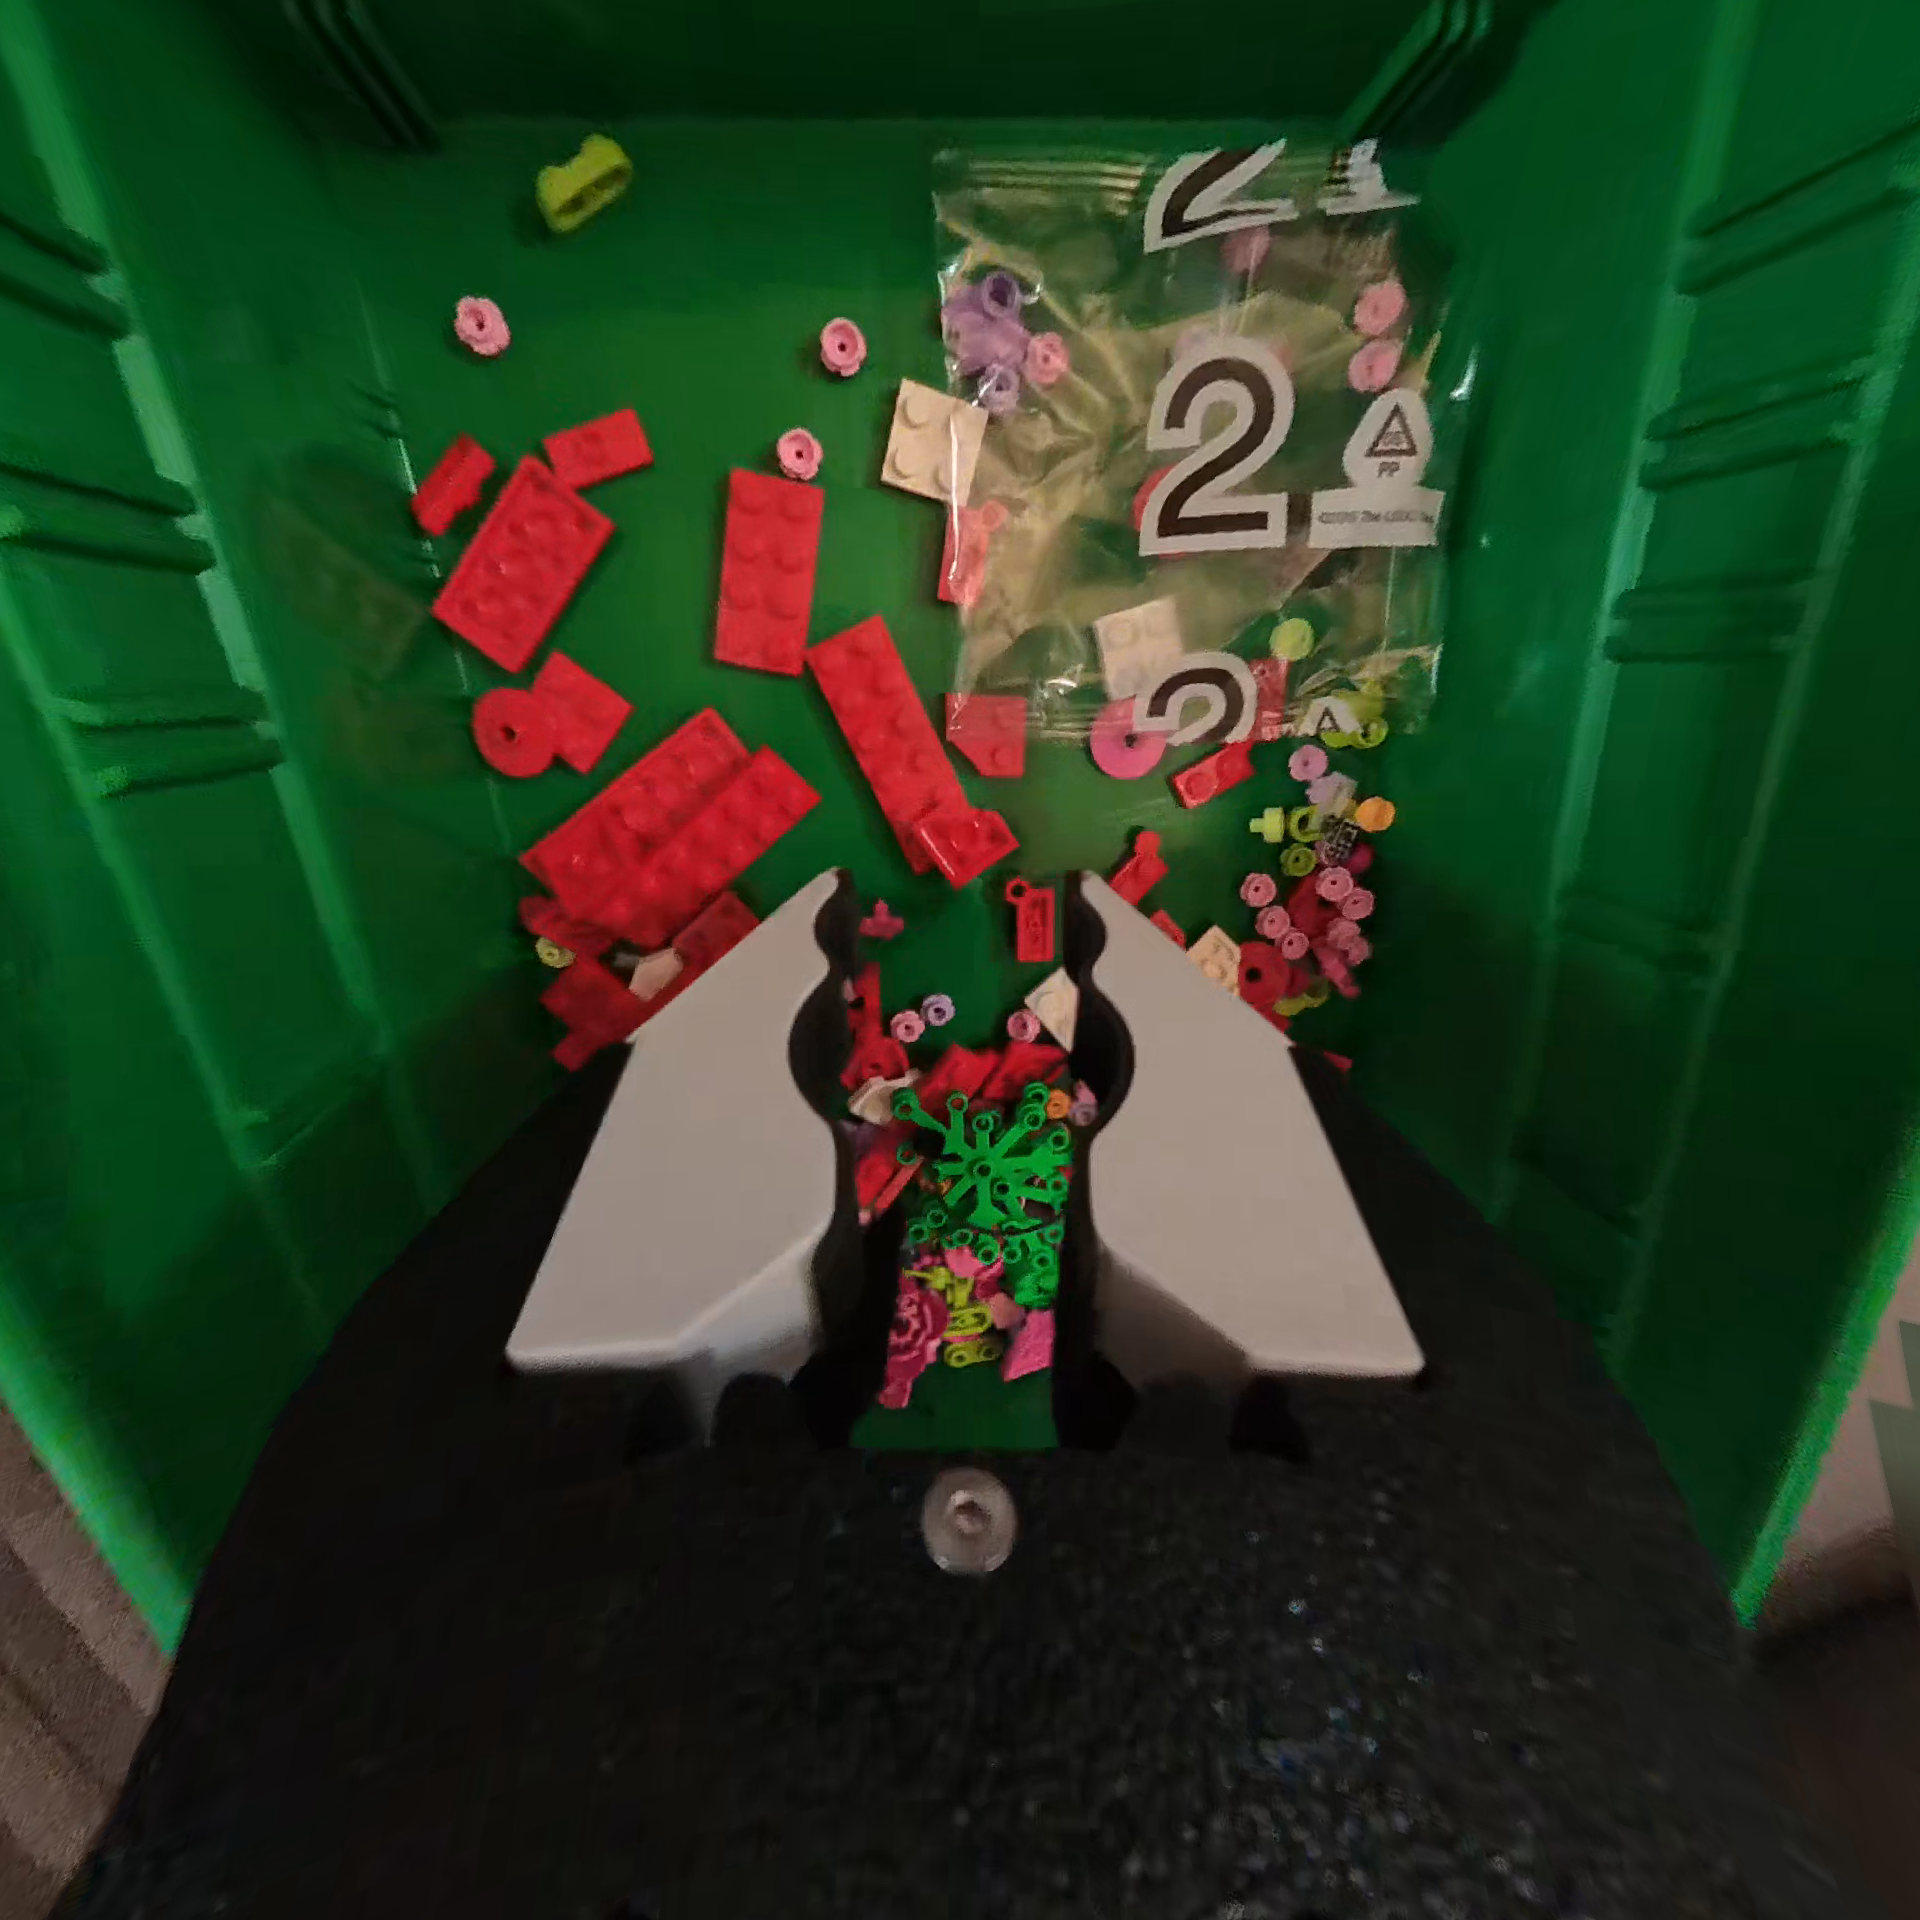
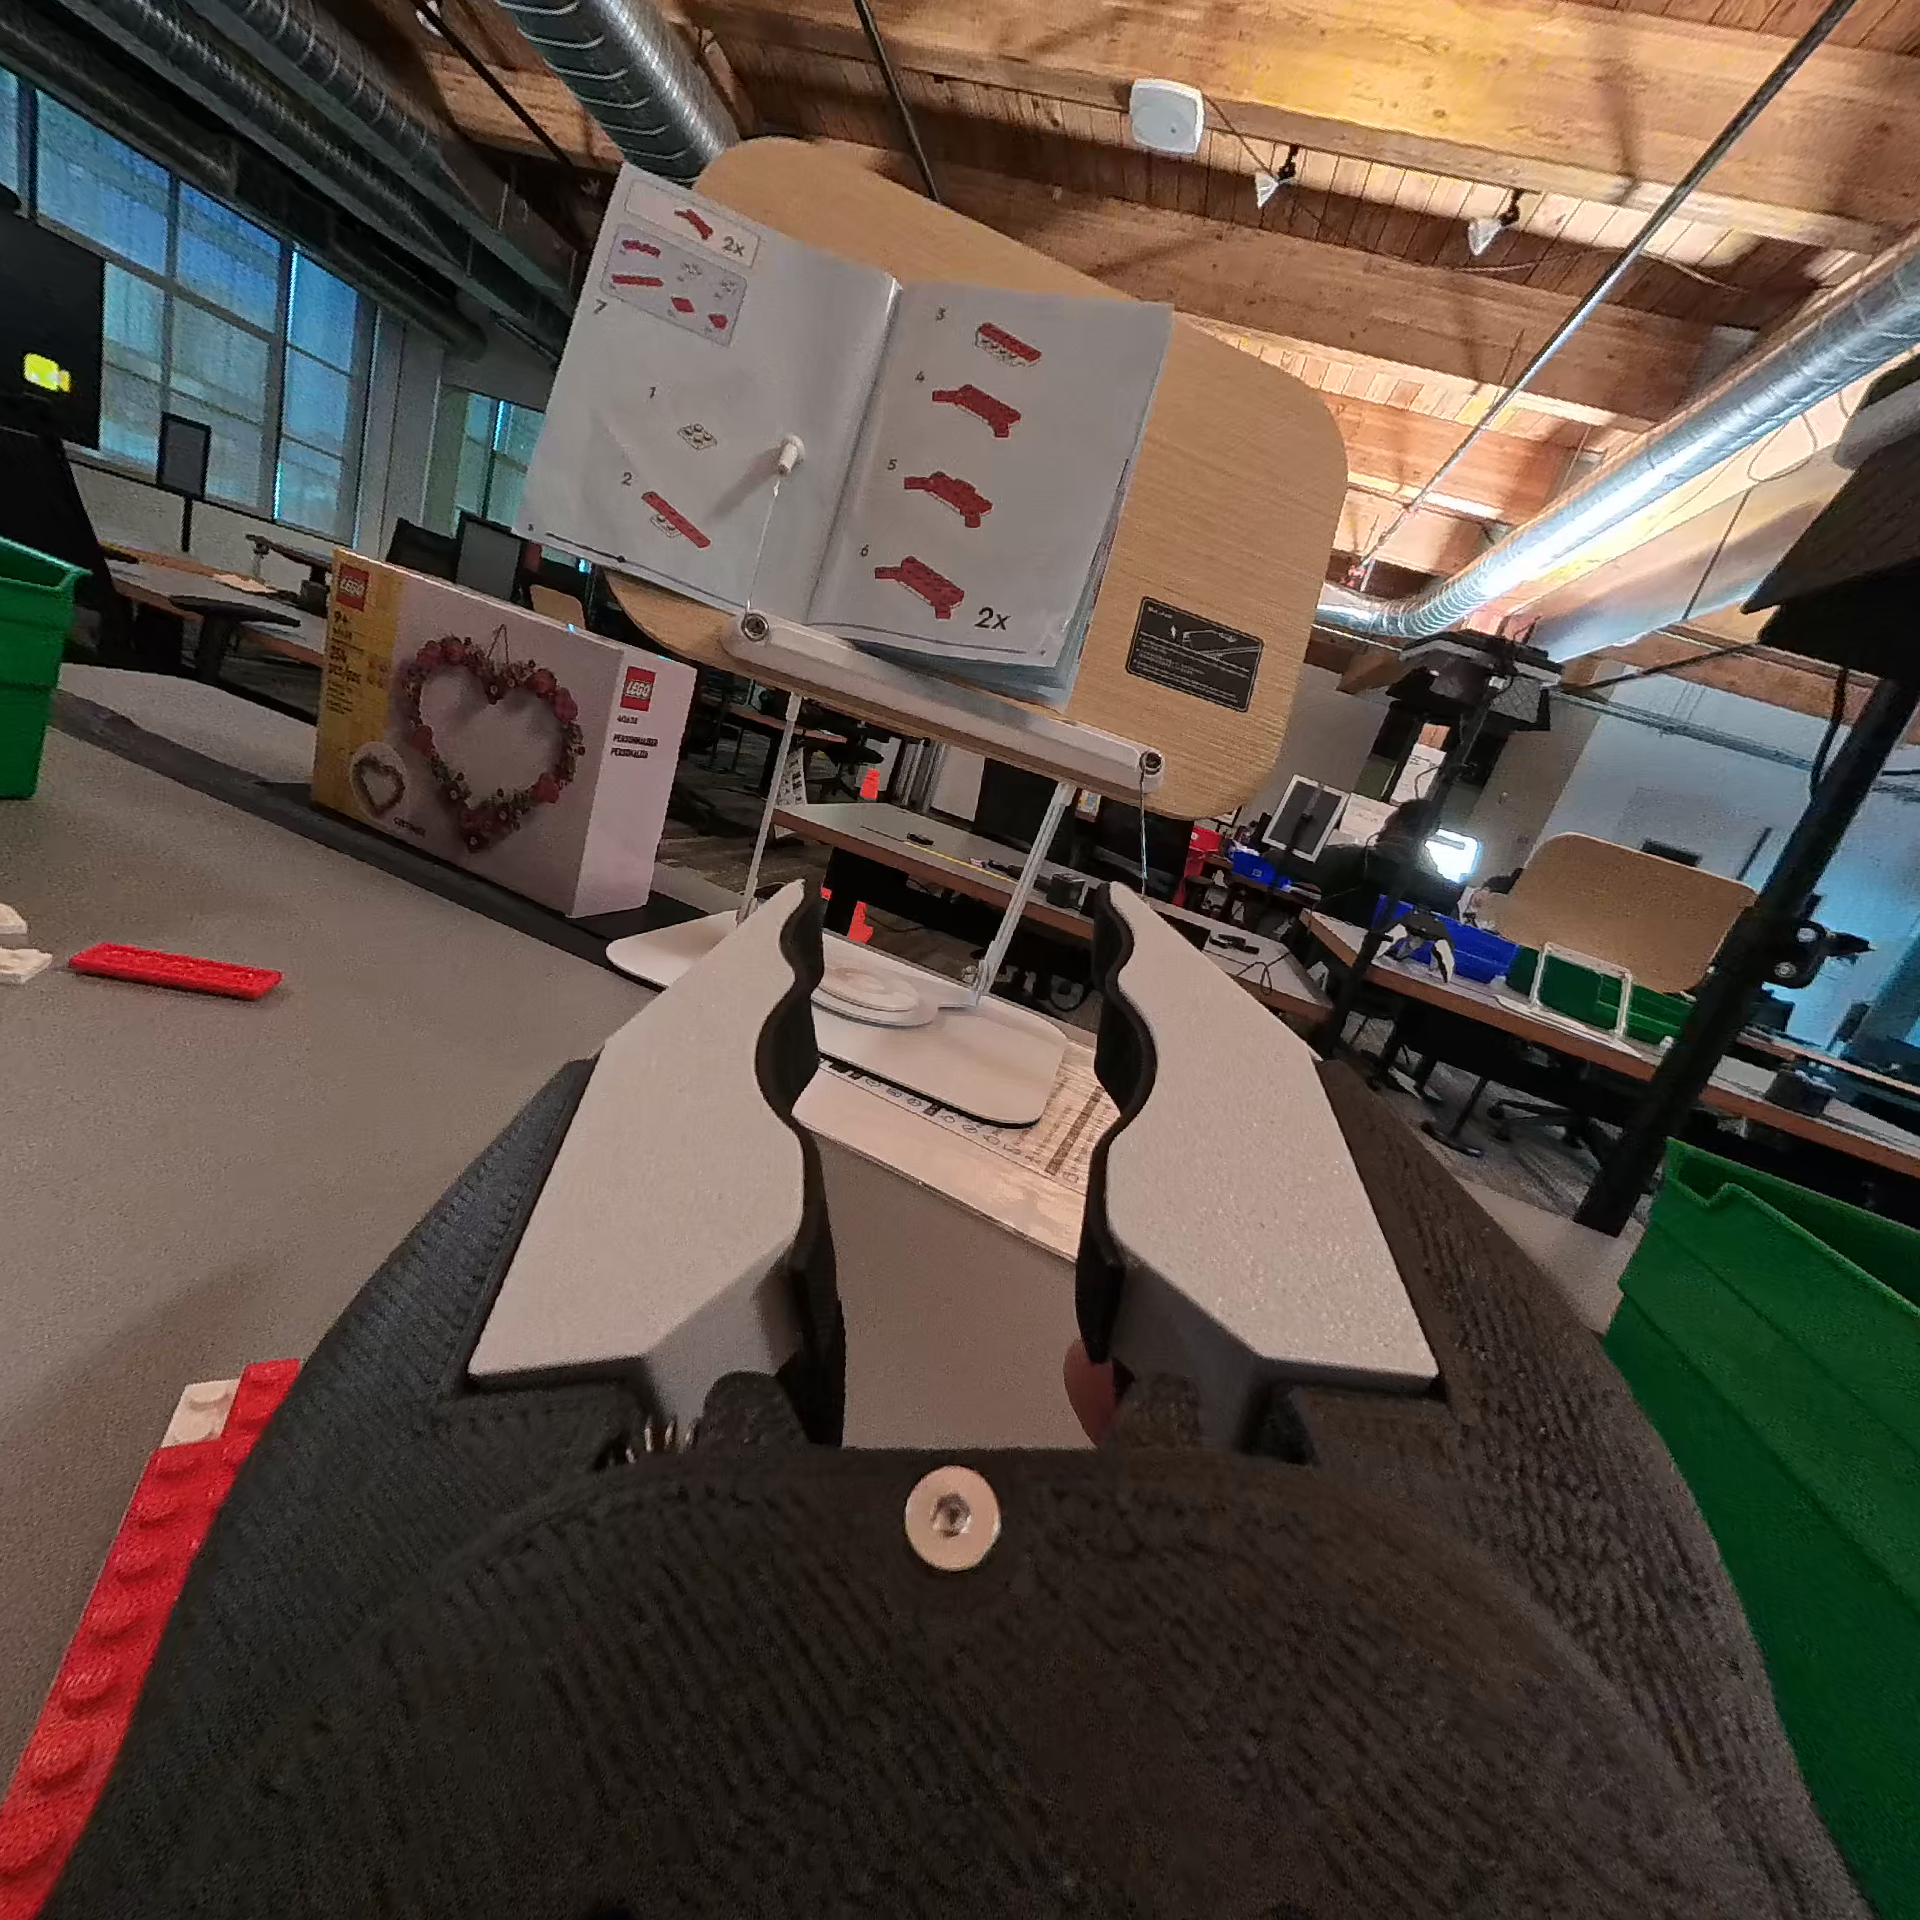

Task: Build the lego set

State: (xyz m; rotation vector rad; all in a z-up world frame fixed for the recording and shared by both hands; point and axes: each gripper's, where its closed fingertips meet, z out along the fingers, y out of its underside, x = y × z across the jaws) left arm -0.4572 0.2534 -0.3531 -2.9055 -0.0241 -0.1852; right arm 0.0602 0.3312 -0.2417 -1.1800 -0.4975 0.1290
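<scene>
In the left wrist view my left gripper (image 1: 961,904) is open and empty, pointing down into a green bin (image 1: 260,727). On the bin floor lie several red plates (image 1: 769,582), small pink flower studs (image 1: 480,324), a white plate (image 1: 933,434), green leaf pieces (image 1: 987,1148) and a clear numbered bag (image 1: 1195,447) with more pieces. In the right wrist view my right gripper (image 2: 951,920) is open and empty above the grey table (image 2: 260,1143), facing an open instruction booklet (image 2: 842,436) on a wooden stand. A red plate assembly (image 2: 114,1621) lies at the lower left.
The set's box (image 2: 499,748) stands behind on the table. A loose red plate (image 2: 175,971) and white pieces (image 2: 16,961) lie at the left. Green bins sit at the far left (image 2: 31,665) and at the right (image 2: 1787,1403). A paper sheet (image 2: 997,1153) lies under the stand's base.
</scene>
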